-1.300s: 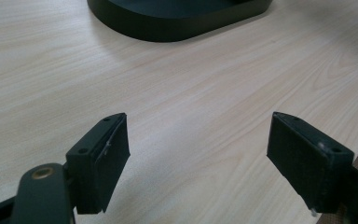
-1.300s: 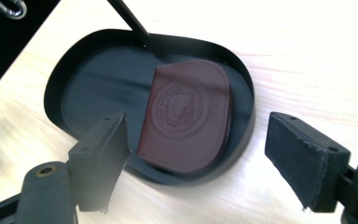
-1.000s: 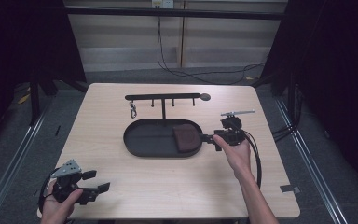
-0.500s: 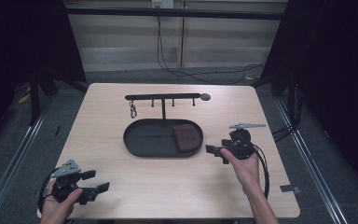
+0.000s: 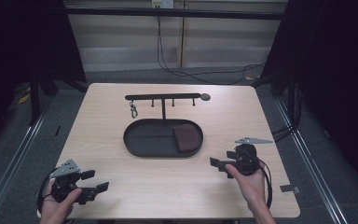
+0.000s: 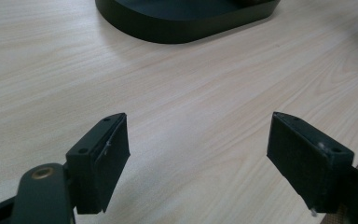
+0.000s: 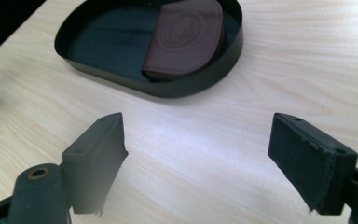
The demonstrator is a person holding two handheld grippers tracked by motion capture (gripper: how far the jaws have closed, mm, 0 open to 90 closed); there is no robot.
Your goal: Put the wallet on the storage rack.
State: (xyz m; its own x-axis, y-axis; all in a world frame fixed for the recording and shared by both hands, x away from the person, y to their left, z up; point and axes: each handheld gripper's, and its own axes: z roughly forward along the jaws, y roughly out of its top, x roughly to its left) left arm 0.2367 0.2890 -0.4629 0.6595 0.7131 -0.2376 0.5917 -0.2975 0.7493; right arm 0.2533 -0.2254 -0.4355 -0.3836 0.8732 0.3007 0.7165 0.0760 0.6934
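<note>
A black oval tray [image 5: 144, 140] lies mid-table with a brown leather pouch [image 5: 188, 138] in its right end. In the right gripper view the pouch [image 7: 184, 37] rests flat inside the tray [image 7: 191, 86], well ahead of the jaws. My right gripper [image 5: 216, 164] is over bare wood to the front right of the tray and points left. It is open [image 7: 196, 154]; its jaws have just been opening, with nothing between them. My left gripper [image 5: 98, 181] rests near the front left corner, open [image 6: 196, 149] and empty, with the tray's wall [image 6: 186, 23] far ahead.
A black hook rack [image 5: 163, 98] stands behind the tray, with a metal clasp [image 5: 133, 111] hanging from its left end. A small grey tag [image 5: 289, 189] lies near the front right corner. Dark floor and cables surround the table.
My right gripper has drawn back from the tray's right end toward the table's front right. The pouch stays in the tray. The left gripper has not moved.
</note>
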